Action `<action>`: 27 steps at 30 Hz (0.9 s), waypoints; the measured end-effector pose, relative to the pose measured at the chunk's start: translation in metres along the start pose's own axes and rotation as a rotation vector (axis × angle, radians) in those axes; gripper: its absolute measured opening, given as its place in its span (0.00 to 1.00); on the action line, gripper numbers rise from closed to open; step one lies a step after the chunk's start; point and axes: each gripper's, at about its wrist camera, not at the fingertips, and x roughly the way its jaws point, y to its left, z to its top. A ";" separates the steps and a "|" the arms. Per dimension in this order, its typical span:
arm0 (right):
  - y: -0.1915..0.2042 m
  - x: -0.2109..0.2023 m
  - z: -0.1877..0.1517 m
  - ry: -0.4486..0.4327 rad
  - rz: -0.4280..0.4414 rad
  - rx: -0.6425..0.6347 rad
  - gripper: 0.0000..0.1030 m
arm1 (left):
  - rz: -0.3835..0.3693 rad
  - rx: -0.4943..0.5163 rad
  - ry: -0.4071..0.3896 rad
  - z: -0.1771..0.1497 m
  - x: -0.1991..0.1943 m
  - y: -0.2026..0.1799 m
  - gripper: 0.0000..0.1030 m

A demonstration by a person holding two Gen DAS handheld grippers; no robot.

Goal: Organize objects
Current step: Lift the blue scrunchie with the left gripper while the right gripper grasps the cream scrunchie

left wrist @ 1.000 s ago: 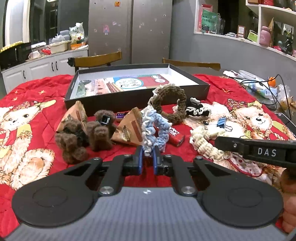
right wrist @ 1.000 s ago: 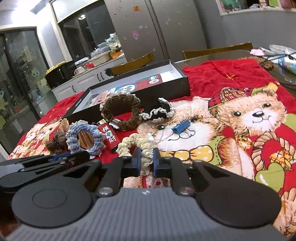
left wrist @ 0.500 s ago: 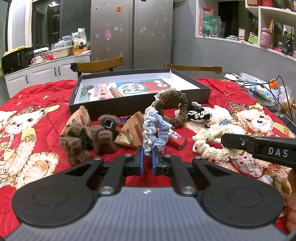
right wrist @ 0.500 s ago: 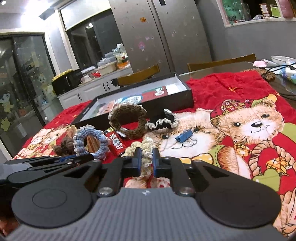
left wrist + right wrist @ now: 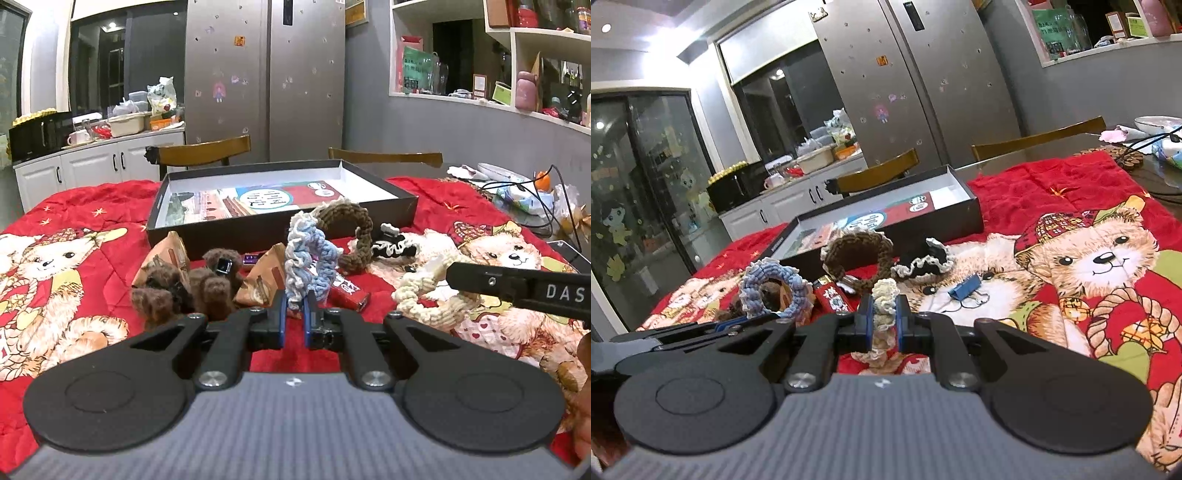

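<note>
A blue-and-white scrunchie is being gripped at its lower edge between the closed jaws of the left gripper and is being held upright above the red blanket. In the same way, a cream scrunchie is being pinched between the closed jaws of the right gripper, its loop being carried partly below them. Just beyond, a brown scrunchie, a black-and-white scrunchie, a red packet, two brown paper pouches and brown plush bears are lying clustered on the surface, in front of the open black box. As a judgement, each soft loop is being held by a narrow fold only, so a slip is being risked if it is swung or snagged on the box wall; the two grippers are also being held near each other, so a collision is possible.
</note>
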 end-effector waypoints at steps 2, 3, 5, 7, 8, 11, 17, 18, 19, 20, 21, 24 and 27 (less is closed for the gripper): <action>-0.002 0.000 0.001 0.000 0.002 0.015 0.13 | 0.006 0.002 -0.008 0.000 -0.002 0.000 0.11; -0.003 0.000 0.001 0.004 -0.001 0.025 0.13 | 0.008 0.003 -0.013 0.000 -0.003 0.000 0.11; -0.006 0.003 0.003 0.015 -0.028 0.047 0.13 | 0.014 0.000 -0.019 0.000 -0.005 0.001 0.11; -0.009 0.004 0.004 0.029 -0.037 0.067 0.13 | 0.018 0.002 -0.019 0.000 -0.008 0.003 0.11; -0.010 0.004 0.005 0.031 -0.035 0.076 0.13 | 0.021 -0.004 -0.018 0.000 -0.009 0.005 0.11; -0.009 0.000 0.010 0.025 -0.032 0.081 0.13 | 0.030 -0.019 -0.022 0.003 -0.012 0.009 0.11; 0.012 -0.008 0.027 -0.006 0.008 0.032 0.13 | 0.029 -0.046 -0.063 0.012 -0.025 0.017 0.10; 0.016 -0.009 0.031 -0.013 0.018 0.021 0.13 | 0.030 -0.051 -0.076 0.015 -0.028 0.018 0.10; 0.020 -0.009 0.035 -0.019 0.028 0.015 0.13 | 0.029 -0.056 -0.085 0.017 -0.031 0.020 0.11; 0.024 -0.009 0.039 -0.023 0.042 0.009 0.13 | 0.028 -0.063 -0.095 0.020 -0.034 0.022 0.11; 0.028 -0.009 0.043 -0.026 0.056 0.005 0.13 | 0.030 -0.068 -0.109 0.023 -0.038 0.023 0.11; 0.038 -0.006 0.056 -0.028 0.090 0.002 0.13 | 0.047 -0.082 -0.151 0.033 -0.047 0.030 0.11; 0.048 -0.002 0.069 -0.031 0.122 0.005 0.13 | 0.062 -0.104 -0.175 0.043 -0.052 0.039 0.11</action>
